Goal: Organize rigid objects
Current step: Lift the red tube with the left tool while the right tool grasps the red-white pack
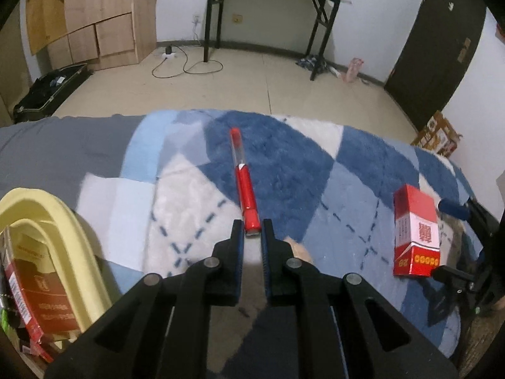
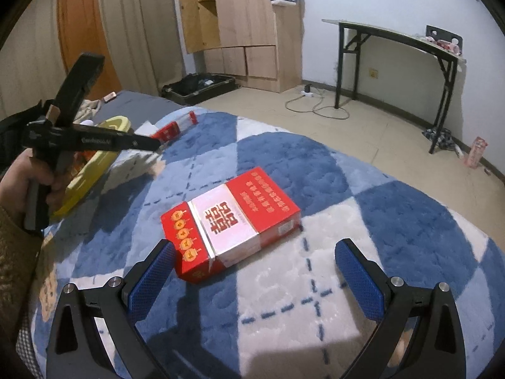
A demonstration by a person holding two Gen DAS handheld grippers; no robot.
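My left gripper is shut on the near end of a long red tube with a clear tip, which points away over the blue and white checked blanket. The tube also shows in the right wrist view. A red and white carton lies flat on the blanket. My right gripper is open around its near end, the left pad close beside its corner. The carton also shows in the left wrist view. A yellow basket at the left holds a red-brown box.
The left gripper and the hand holding it show at the left of the right wrist view, above the yellow basket. Beyond the bed lie bare floor, a black folding table, a wooden cabinet and an open black case.
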